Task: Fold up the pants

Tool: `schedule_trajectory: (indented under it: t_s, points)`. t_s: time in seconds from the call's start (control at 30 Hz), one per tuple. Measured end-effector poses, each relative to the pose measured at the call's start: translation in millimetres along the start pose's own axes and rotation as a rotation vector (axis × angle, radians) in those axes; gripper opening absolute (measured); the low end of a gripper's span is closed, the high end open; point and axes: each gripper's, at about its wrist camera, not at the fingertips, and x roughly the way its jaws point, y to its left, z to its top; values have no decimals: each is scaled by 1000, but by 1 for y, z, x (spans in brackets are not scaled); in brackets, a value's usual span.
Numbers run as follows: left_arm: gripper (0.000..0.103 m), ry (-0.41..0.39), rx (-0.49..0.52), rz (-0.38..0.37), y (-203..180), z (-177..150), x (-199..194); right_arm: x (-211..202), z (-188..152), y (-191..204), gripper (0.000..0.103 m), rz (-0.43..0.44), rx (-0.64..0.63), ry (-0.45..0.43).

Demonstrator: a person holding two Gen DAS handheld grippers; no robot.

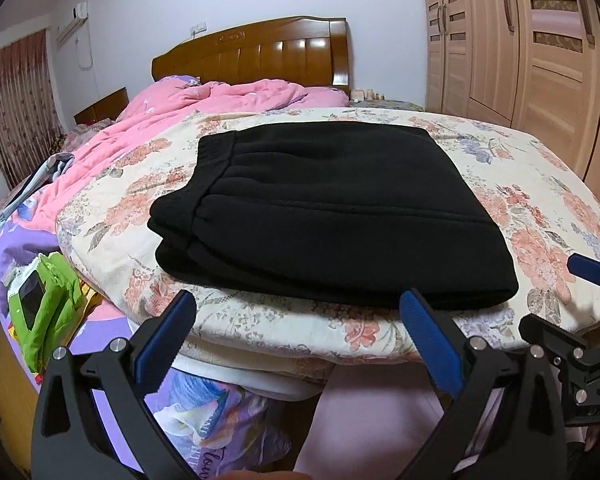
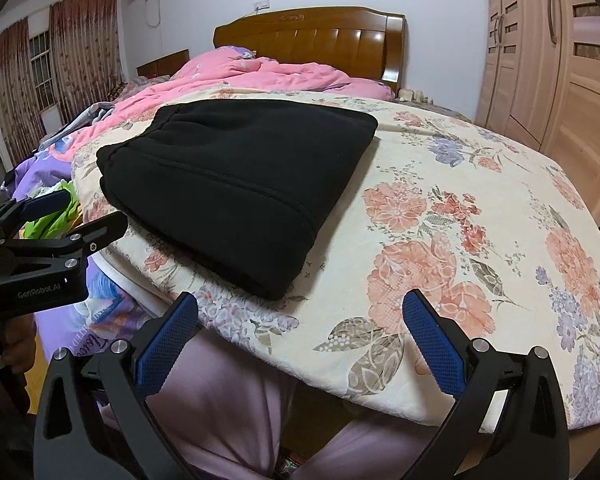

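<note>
The black pants (image 1: 320, 216) lie folded into a thick rectangle on the floral blanket (image 1: 532, 200); they also show in the right wrist view (image 2: 236, 184). My left gripper (image 1: 298, 300) is open and empty, held just short of the pants' near edge. My right gripper (image 2: 300, 300) is open and empty, near the bed's front edge, to the right of the pants' near corner. The right gripper (image 1: 592, 272) shows at the right edge of the left wrist view, and the left gripper (image 2: 76, 212) at the left of the right wrist view.
A pink quilt (image 1: 204, 100) is bunched at the back near the wooden headboard (image 1: 260, 52). A green item (image 1: 48, 304) and clothes lie on the purple sheet at left. Wardrobes (image 1: 520, 40) stand at right. The person's pink-clad legs (image 2: 228, 400) are below the bed edge.
</note>
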Motion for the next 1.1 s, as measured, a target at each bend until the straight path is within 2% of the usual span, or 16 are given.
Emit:
schedule_trajectory:
  t_s: [1.1]
  points:
    - [101, 6, -11, -2, 2, -1, 1, 0, 0, 0, 99, 0, 1, 1]
